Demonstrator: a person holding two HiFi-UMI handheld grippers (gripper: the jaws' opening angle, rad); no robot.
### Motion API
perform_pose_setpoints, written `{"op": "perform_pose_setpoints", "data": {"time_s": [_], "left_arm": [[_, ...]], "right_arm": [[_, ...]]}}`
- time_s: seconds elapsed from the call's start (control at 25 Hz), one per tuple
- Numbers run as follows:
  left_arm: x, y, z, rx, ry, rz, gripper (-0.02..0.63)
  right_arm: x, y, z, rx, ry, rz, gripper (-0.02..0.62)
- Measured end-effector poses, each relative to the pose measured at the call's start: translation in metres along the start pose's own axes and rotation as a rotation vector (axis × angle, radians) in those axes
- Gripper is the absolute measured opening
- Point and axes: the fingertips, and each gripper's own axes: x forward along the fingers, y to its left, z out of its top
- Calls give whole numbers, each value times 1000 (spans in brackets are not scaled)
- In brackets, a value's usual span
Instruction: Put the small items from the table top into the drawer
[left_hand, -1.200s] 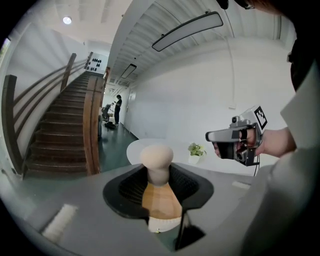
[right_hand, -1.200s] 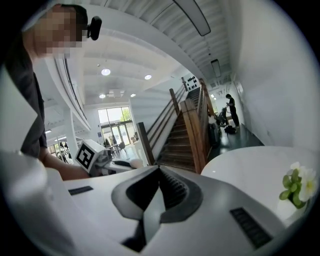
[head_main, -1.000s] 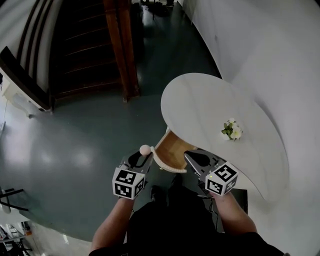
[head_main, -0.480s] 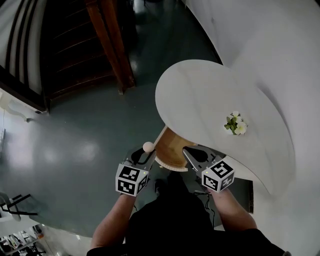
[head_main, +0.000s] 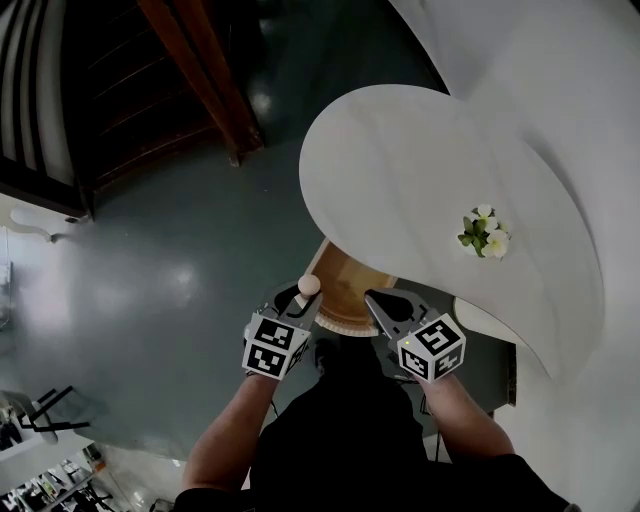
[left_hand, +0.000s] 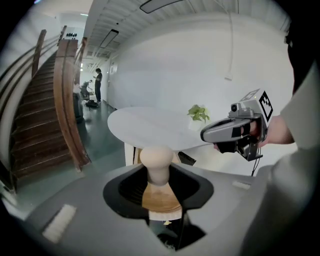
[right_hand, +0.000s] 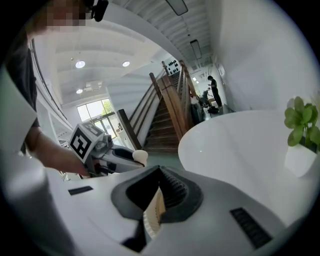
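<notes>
Wood knob (left_hand: 157, 160) clamped in the left hand-held gripper (head_main: 300, 298), forearms (head_main: 235, 430) parallel; only the view from the right hand-held gripper (head_main: 373, 299) shows it pinching the drawer rim (right_hand: 152, 216).

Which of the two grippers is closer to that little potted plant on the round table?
Right. The right gripper sits at the table's near edge, below-left of the plant; the left gripper is farther left, over the floor.
</notes>
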Motion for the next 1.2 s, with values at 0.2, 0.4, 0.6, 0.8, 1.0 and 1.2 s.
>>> {"op": "perform_pose_setpoints", "data": {"time_s": [0.2, 0.4, 0.6, 0.8, 1.0, 1.2], "left_arm": [[33, -3, -22, 81, 104, -51, 138], [58, -10, -41, 151, 197, -104, 138], [76, -20, -52, 259, 296, -179, 138], [90, -19, -71, 393, 401, -224, 140], [103, -17, -81, 557, 483, -253, 140], [117, -12, -96, 750, 572, -284, 141]], "right_arm": [[7, -5, -13, -20, 25, -1, 11], [8, -15, -22, 5, 42, -13, 11], [9, -27, -39, 38, 75, -19, 11], [15, -34, -52, 63, 94, -22, 11], [19, -41, -54, 72, 95, -24, 11], [19, -46, -53, 81, 90, -29, 11]]}}
